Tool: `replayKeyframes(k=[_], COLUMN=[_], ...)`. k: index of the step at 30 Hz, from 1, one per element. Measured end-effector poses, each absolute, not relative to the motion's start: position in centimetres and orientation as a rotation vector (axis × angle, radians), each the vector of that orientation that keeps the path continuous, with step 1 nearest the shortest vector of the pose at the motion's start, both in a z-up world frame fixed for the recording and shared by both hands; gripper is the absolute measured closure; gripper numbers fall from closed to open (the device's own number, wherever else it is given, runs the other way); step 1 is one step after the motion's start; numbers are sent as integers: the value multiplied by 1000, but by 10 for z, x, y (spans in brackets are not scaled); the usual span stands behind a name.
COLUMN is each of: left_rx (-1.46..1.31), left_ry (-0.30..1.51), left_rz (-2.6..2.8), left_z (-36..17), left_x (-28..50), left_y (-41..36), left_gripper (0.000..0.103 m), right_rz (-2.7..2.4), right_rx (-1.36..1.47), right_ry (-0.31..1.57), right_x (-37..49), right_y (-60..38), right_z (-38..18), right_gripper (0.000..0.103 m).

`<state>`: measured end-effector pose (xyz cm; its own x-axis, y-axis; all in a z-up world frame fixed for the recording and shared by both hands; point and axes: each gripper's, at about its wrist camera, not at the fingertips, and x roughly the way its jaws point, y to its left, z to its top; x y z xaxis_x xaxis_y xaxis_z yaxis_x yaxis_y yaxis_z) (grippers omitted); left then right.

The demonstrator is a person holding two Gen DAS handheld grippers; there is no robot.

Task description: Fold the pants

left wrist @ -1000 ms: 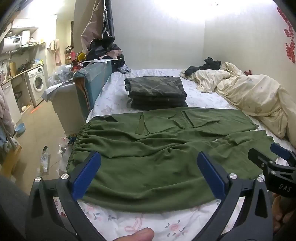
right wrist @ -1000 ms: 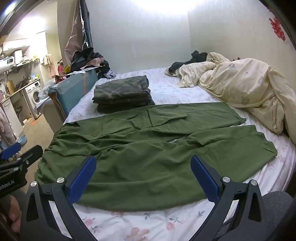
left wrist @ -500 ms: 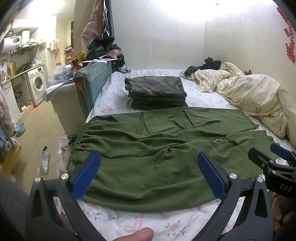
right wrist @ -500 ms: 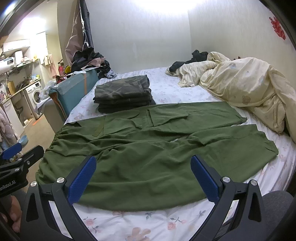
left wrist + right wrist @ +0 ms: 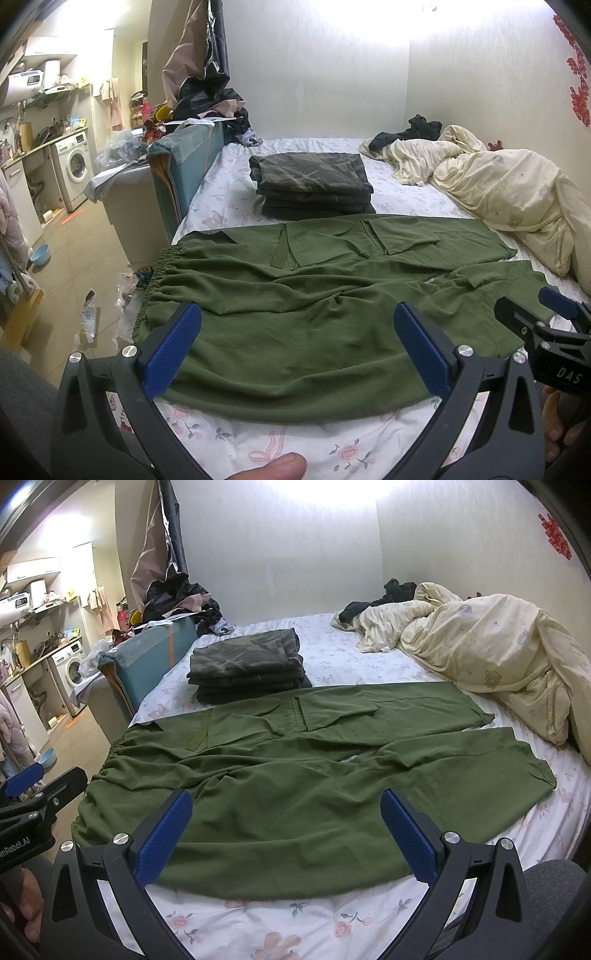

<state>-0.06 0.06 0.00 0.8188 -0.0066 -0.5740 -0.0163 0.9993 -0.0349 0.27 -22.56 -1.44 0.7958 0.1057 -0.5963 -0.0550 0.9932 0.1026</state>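
Green pants [image 5: 314,295] lie spread flat across the bed, waistband at the left edge, both legs running right; they also show in the right wrist view [image 5: 314,771]. My left gripper [image 5: 295,332] is open and empty, hovering above the near edge of the pants. My right gripper [image 5: 286,816] is open and empty, also above the near edge. The right gripper shows at the right of the left wrist view [image 5: 554,314]; the left gripper shows at the left of the right wrist view [image 5: 37,786].
A stack of folded camouflage pants [image 5: 312,184] sits behind the green pants. A crumpled cream quilt [image 5: 509,192] fills the bed's right side. A teal board [image 5: 184,173] stands at the bed's left edge; the floor beyond holds litter and a washing machine [image 5: 75,166].
The right wrist view has drifted slightly, so the pants sit a little higher and further right in it. The left gripper has barely moved. Both stay open.
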Motion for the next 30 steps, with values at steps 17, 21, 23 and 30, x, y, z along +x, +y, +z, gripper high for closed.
replayKeyframes(k=[17,21,23,30], left_rx=[-37,-38,-39,-40], left_ry=[611,609,610,611], left_rz=[3,4,4,3], left_z=[1,0,0,0], left_x=[0,-2,-2,-2], left_y=[-2,2,2,3], left_gripper=[0,0,0,0], right_rz=[88,89,88,89], right_rx=[82,81,81,82], right_ry=[645,645,645,645], right_x=[2,2,2,2], right_y=[-225,-225,-225,-225], right_z=[-15,-15,-15,-15], right_gripper=[0,0,0,0])
